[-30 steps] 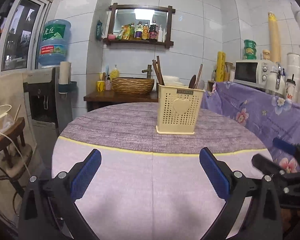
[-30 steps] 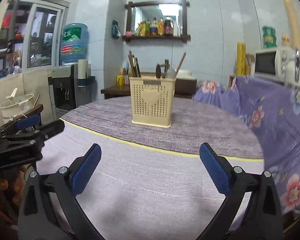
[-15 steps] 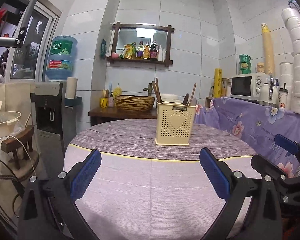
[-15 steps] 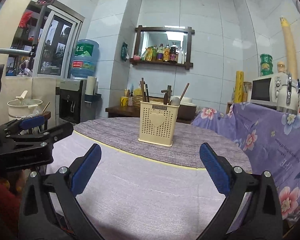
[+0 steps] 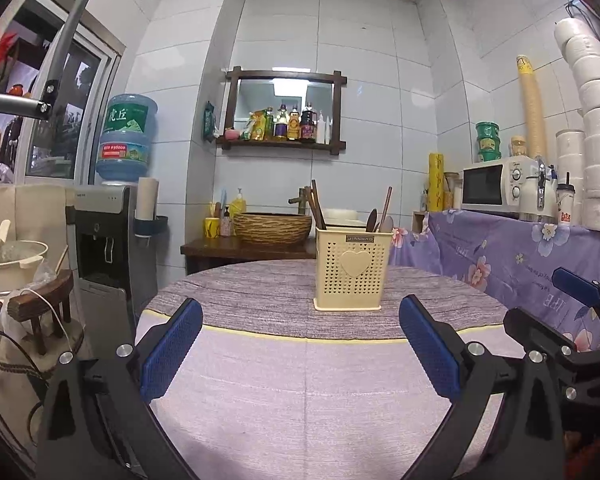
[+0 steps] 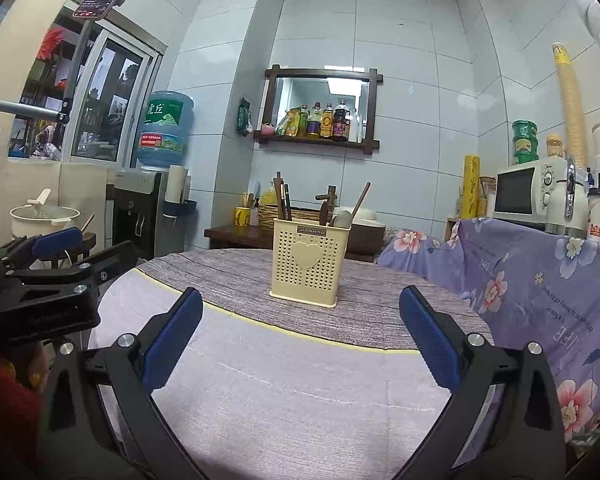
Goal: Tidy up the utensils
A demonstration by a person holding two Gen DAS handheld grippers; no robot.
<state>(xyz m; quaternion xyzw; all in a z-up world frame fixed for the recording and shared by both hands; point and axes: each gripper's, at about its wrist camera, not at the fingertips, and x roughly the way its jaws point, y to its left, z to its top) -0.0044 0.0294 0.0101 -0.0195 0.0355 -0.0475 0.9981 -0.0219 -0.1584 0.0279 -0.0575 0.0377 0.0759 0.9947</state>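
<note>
A cream perforated utensil holder (image 5: 353, 269) with a heart on its front stands upright on the far half of the round table (image 5: 300, 380). Dark chopsticks (image 5: 316, 210) lean in its left side; wooden spoons (image 5: 380, 218) stand in its right side. The same holder (image 6: 307, 266) shows in the right wrist view. My left gripper (image 5: 300, 350) hangs open over the near table, well short of the holder, with nothing between its fingers. My right gripper (image 6: 300, 346) is likewise open and empty. Each gripper shows at the edge of the other's view.
A purple flowered cloth (image 5: 512, 256) covers a counter at the right, with a microwave (image 5: 496, 184) on it. A water dispenser (image 5: 100, 240) stands at the left. Behind the table are a wooden sideboard (image 5: 244, 246) and a woven basket (image 5: 272, 226).
Both views have tilted upward and drawn back from the table; the holder looks smaller and lower in frame. Both grippers stay open.
</note>
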